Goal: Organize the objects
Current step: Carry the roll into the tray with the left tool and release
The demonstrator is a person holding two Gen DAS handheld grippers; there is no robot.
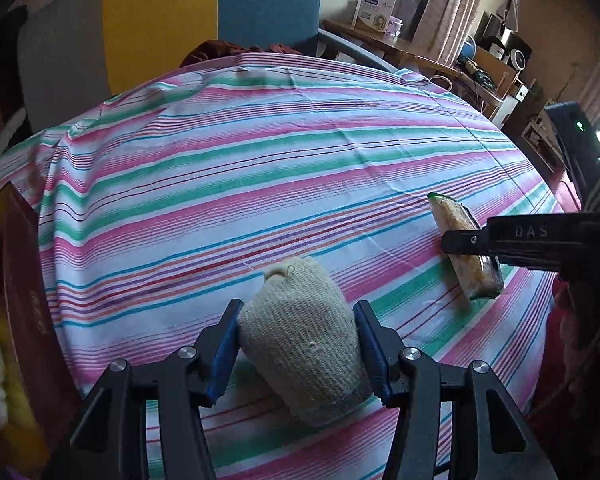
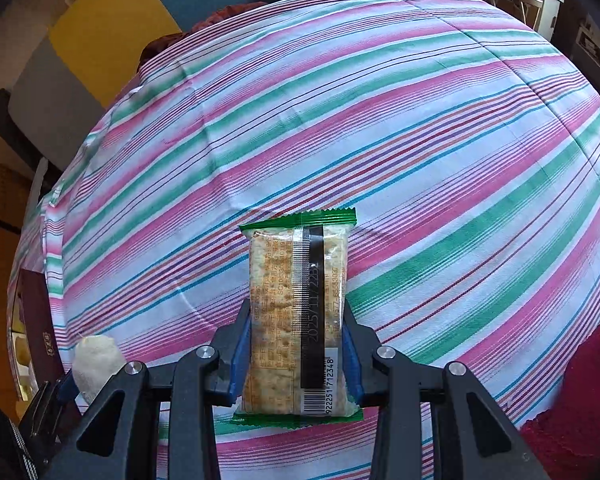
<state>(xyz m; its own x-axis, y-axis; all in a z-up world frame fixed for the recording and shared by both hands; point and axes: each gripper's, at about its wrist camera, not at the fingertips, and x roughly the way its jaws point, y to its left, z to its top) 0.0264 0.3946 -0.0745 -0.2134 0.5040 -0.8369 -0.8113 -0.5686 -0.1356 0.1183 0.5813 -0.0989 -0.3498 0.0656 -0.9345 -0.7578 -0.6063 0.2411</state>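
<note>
Both tongs loaded. Left tongs (image 1: 296, 356) clamp a knitted cream pouch (image 1: 300, 344) at the near edge of the striped worktop (image 1: 260, 152); right tongs (image 2: 298, 352) clamp a cracker packet (image 2: 298, 312) to its right. Probable next step: carrying each to the box (image 1: 24, 280) at left, releasing inside.

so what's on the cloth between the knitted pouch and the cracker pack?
Nothing: in the left wrist view, only bare striped cloth runs between the knitted pouch and the cracker pack.
</note>
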